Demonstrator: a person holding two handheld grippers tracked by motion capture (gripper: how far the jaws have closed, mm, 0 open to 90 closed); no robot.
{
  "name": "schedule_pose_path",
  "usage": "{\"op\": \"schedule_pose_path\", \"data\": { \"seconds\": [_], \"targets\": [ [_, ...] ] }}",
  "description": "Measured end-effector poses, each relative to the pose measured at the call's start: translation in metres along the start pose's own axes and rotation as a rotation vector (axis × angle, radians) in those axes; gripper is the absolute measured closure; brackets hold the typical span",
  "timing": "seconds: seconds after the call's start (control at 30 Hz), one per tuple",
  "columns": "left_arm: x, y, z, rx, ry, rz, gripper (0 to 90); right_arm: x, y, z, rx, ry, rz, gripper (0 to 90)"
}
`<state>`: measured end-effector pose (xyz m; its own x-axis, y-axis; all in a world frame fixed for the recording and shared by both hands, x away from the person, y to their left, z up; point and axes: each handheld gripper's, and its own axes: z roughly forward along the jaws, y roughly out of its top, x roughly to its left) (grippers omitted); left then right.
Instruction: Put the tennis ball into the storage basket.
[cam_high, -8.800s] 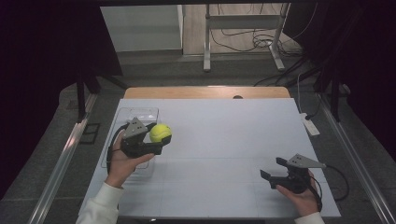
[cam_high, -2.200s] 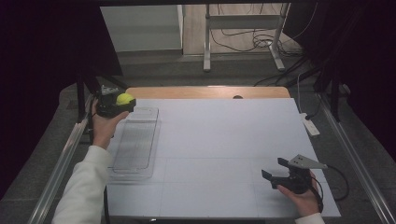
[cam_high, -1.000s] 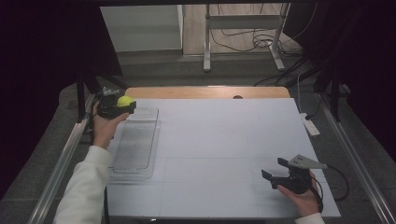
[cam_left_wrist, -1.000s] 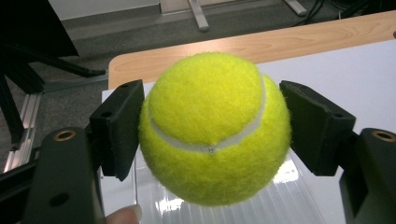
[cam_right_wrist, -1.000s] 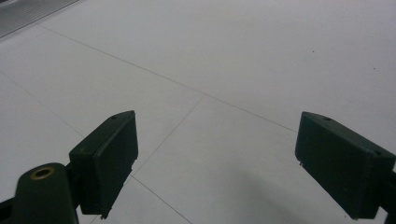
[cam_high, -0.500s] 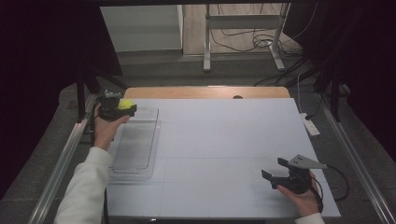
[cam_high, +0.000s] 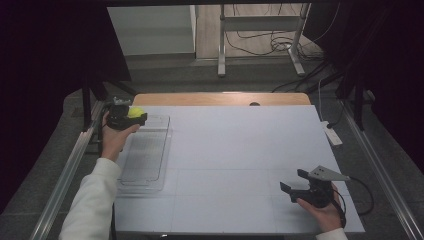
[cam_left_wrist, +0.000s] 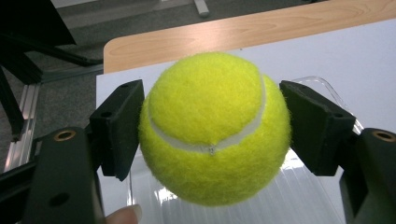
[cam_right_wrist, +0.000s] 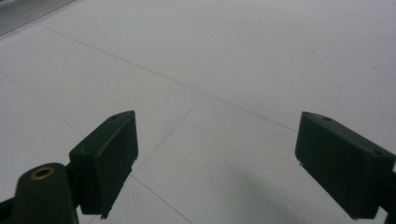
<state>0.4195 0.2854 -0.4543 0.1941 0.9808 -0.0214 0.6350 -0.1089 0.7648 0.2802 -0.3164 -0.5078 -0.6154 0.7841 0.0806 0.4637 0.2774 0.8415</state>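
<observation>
A yellow-green tennis ball sits between the black jaws of my left gripper, which is shut on it. The gripper hovers over the far end of a clear plastic tray at the table's far left. Both pads press the ball's sides in the left gripper view. My right gripper rests near the front right of the white table, open, with nothing but bare white tabletop between its jaws.
A wooden strip runs along the table's far edge. A white power strip lies at the right edge. Metal rails flank the table on the left, and a metal stand with cables stands on the floor beyond.
The left gripper with the ball has shifted slightly toward me and downward over the tray's far end. The right gripper has stayed put.
</observation>
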Motion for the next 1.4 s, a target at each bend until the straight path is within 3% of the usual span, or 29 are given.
{"op": "schedule_pose_path", "data": {
  "seconds": [1.4],
  "targets": [
    [-0.003,-0.01,0.012,0.076,-0.001,0.023,26.4,0.001,0.0,0.0,0.001,-0.001,-0.003,13.7]
  ]
}}
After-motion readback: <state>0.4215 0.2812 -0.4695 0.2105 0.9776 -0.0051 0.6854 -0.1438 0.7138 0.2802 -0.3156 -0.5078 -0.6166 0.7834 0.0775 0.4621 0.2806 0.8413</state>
